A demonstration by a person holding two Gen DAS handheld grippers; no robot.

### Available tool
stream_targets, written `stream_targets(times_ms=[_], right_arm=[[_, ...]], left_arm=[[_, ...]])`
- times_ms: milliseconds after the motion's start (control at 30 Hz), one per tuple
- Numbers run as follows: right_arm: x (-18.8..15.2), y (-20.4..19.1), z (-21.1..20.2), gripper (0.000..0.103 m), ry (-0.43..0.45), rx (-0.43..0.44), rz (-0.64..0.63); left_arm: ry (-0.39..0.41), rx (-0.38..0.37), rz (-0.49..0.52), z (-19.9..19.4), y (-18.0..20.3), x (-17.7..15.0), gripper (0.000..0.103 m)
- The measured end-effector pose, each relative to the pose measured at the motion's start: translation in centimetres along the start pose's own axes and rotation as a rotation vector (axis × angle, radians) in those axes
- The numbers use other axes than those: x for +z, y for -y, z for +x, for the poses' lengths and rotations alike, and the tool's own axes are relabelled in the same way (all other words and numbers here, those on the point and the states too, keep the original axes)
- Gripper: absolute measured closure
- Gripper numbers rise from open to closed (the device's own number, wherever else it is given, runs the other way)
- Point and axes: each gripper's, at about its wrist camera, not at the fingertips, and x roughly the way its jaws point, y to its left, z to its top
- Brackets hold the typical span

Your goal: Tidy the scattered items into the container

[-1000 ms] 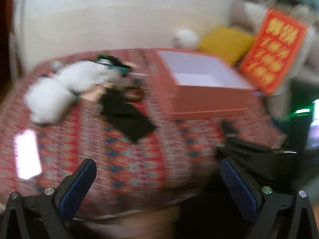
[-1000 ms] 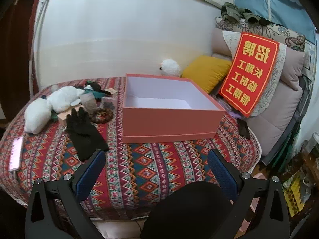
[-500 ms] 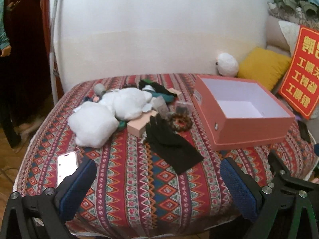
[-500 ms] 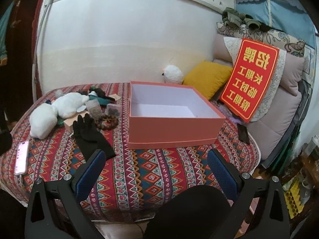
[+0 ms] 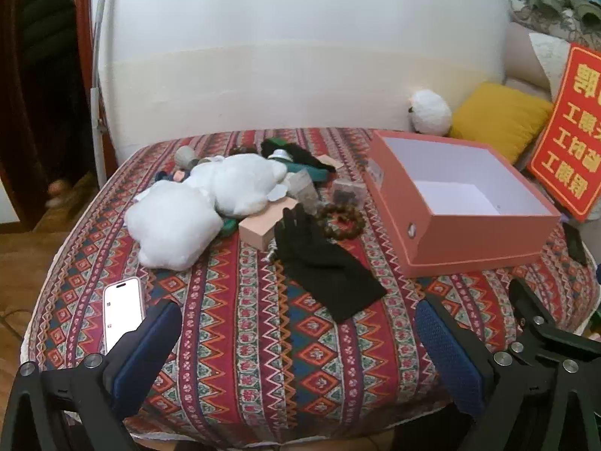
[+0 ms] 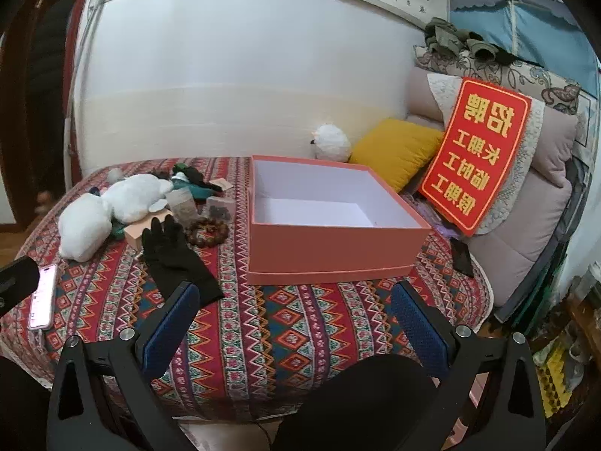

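patterned bedspread (image 5: pixel 300 338) | pink box (image 6: pixel 330 242) empty, lidless | left tool (image 5: pixel 296 342), right tool (image 6: pixel 293 323) spread apart

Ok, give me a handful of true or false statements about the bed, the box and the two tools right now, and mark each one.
1. The box holds nothing yet. True.
2. The black glove lies inside the box. False: it lies flat on the blanket, left of the box.
3. Both tools are open and hold nothing. True: the left tool and the right tool both show wide gaps.
4. The phone rests on the white plush. False: it lies apart on the blanket, nearer the camera.
5. The bead bracelet lies next to the glove's fingers. True.
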Motion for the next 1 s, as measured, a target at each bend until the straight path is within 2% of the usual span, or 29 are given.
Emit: stream_targets(times_ms=[1000], right_arm=[[-0.1, -1.8, 1.4, 0.000, -0.026, 0.033, -0.022]], left_arm=[[-0.023, 0.036, 0.009, 1.7, -0.8, 0.2, 0.001]])
